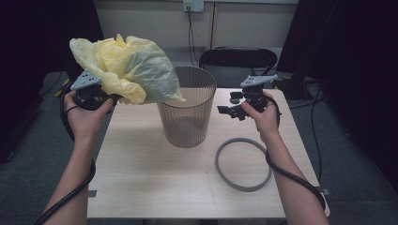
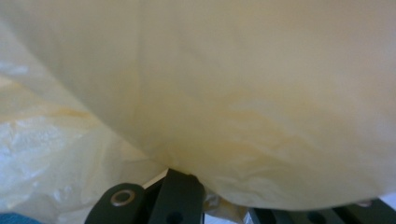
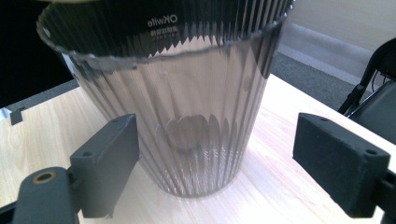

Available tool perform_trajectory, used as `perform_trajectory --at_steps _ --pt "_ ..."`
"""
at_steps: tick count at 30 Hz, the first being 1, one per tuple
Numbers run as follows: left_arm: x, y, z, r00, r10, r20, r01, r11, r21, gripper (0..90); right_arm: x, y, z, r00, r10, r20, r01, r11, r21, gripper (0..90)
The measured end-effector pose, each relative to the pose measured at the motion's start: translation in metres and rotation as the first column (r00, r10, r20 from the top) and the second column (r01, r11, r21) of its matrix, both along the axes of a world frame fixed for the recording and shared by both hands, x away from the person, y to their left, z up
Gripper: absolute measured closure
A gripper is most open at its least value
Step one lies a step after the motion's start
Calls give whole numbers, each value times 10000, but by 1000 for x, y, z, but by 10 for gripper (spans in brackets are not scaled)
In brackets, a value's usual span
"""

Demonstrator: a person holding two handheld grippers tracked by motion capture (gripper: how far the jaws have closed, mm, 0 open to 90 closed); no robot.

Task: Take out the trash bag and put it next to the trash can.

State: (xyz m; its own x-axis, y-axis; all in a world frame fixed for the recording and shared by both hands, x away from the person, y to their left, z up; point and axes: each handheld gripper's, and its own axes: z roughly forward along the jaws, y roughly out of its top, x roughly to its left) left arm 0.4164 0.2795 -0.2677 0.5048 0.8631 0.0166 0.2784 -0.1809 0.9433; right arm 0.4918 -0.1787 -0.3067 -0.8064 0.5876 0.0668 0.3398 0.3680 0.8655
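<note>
**Yellow bag held over ribbed bin, right tongs wide open**

Grey ring (image 1: 243, 164) lies flat on the counter (image 1: 141, 173), right of the bin and near the right forearm. Black chair (image 1: 237, 58) sits behind the counter's far edge.

Left tongs (image 1: 110, 96) are raised at the left, closed tight on a bunched yellow plastic bag (image 1: 129, 68). The bag billows up and right, its lower edge hanging just over the rim of the translucent ribbed bin (image 1: 187, 110). The bin stands upright mid-counter, mouth up.

Right tongs (image 1: 225, 111) are level, pointing at the bin, jaws spread wide and empty on either side of its wall, not touching.
</note>
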Motion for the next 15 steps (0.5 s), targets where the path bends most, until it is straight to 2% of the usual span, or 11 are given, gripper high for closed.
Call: perform_trajectory --at_steps 2,7,15 --pt "-2 4 -4 10000 58 -9 -58 10000 -50 867 -1 -2 -2 10000 -16 -5 16 10000 -22 140" --pt "-10 8 -18 9995 316 74 -317 9993 198 867 -3 -9 -7 10000 -94 -7 94 10000 -3 139" --pt "-19 19 -45 9984 548 169 -545 9983 -204 869 -8 -24 -20 9996 -265 -79 265 9996 -50 139"
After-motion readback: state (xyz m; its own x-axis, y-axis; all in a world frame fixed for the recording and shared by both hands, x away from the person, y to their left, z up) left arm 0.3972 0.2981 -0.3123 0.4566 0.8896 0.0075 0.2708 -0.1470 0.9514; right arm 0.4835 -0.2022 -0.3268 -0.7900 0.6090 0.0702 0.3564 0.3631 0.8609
